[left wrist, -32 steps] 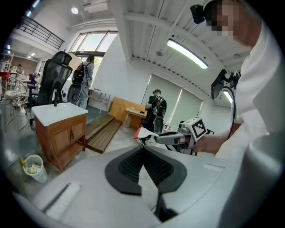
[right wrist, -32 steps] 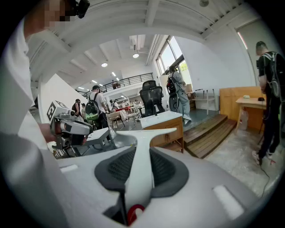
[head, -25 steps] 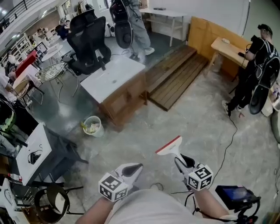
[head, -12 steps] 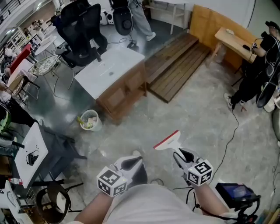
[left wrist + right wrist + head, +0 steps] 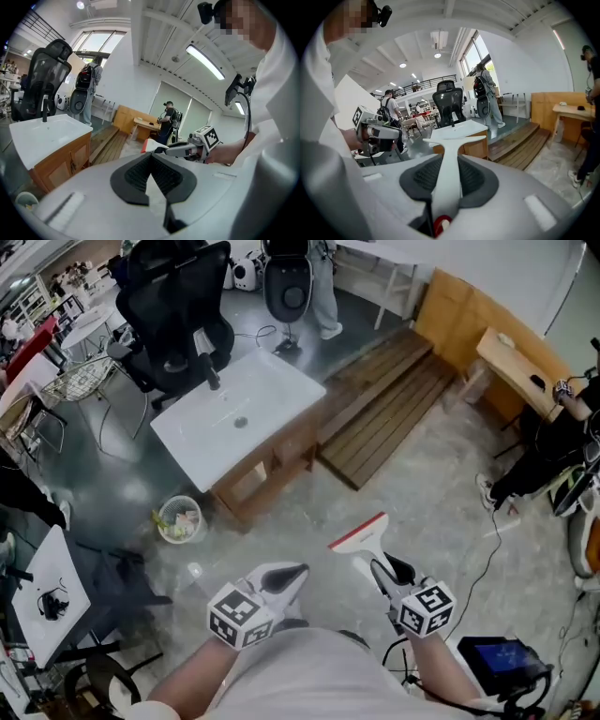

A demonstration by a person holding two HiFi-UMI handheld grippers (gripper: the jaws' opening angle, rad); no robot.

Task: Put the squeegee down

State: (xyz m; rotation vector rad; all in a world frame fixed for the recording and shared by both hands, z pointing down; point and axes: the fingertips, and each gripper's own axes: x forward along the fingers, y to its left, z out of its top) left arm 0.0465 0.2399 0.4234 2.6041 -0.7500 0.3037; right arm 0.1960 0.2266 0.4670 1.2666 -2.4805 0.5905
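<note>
Head view shows the right tool [image 5: 386, 570] gripping the red-edged squeegee [image 5: 360, 534].

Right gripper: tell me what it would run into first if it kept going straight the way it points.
Probably the wooden sink cabinet: the right gripper, shut on the squeegee, aims at it across the floor. Depth is unclear, so the floor could come first.
</note>
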